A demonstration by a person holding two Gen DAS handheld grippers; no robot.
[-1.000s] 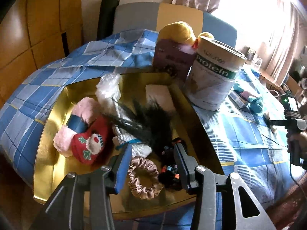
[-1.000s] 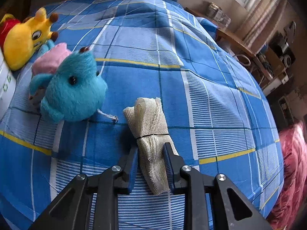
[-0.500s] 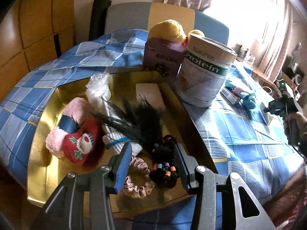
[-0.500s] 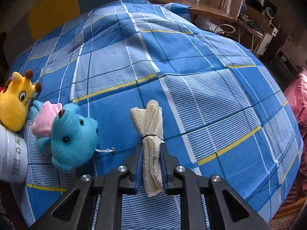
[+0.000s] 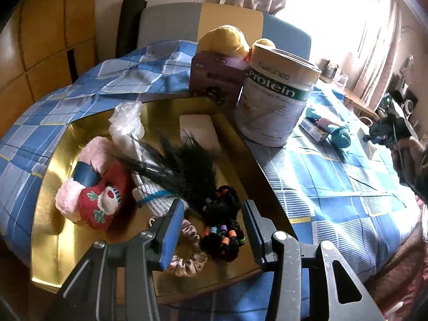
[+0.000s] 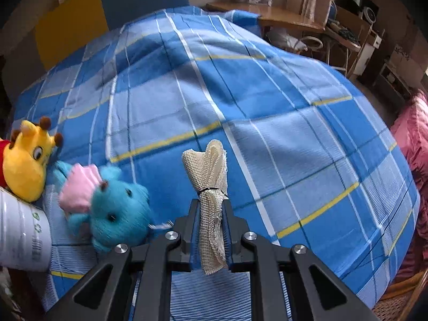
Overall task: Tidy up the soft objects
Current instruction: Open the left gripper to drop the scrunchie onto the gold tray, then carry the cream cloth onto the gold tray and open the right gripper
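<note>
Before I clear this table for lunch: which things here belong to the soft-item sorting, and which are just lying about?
Sorting:
gauze roll
blue plush
yellow plush
gold tray
scrunchie
red stocking

Lying about:
protein tin
purple box

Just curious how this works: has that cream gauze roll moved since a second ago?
Yes. The gauze roll, pinched in the right gripper, has come up off the blue checked bedspread where it lay beside the blue plush.

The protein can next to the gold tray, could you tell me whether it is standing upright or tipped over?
Upright. The protein can stands on its base on the checked cloth, rim on top, lettering reading level.
</note>
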